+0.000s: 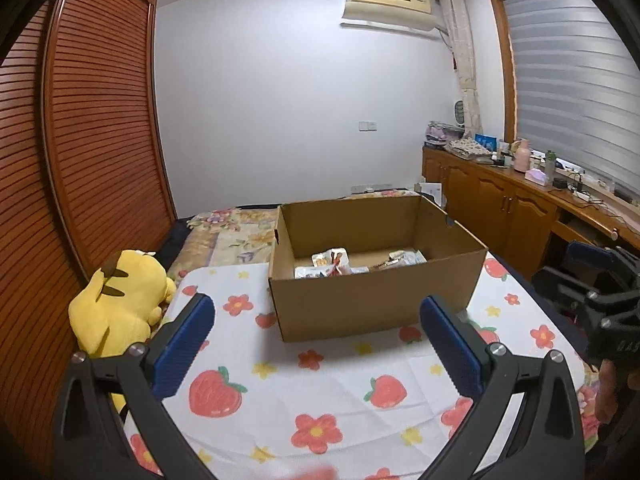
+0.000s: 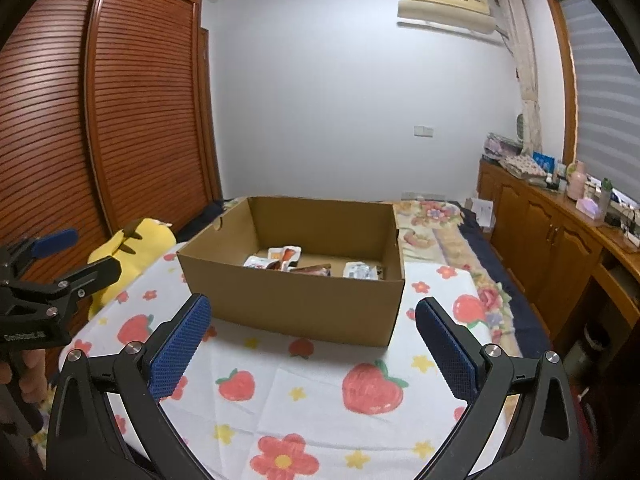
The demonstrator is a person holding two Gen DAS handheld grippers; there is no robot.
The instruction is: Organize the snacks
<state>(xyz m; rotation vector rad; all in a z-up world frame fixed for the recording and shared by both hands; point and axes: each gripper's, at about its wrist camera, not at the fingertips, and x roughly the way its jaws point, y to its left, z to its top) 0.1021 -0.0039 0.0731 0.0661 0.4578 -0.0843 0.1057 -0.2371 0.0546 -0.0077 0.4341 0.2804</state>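
So both claws were spread wide with nothing between the blue pads. The left claw (image 1: 316, 344) hung over the strawberry-and-flower cloth (image 1: 340, 392) covering the table, pointed at the near wall of the cardboard box (image 1: 372, 300). The right claw (image 2: 312, 340) was lined up much the same from the other side, also short of the box and not touching it.

The snacks (image 1: 336, 266) were all down in the box, a handful of silvery and white packets with some red print lying on its floor, a few bunched toward the middle and another packet (image 2: 360, 271) off toward the right side. Couldn't read any labels.

The box sat open-topped on the cloth. A yellow plush toy (image 1: 120, 300) lay just off the left edge of the table, up against the slatted wooden wardrobe (image 1: 92, 120). A wooden sideboard (image 2: 552, 236) cluttered with bottles and bits ran along the right wall under the window blind (image 1: 568, 80).
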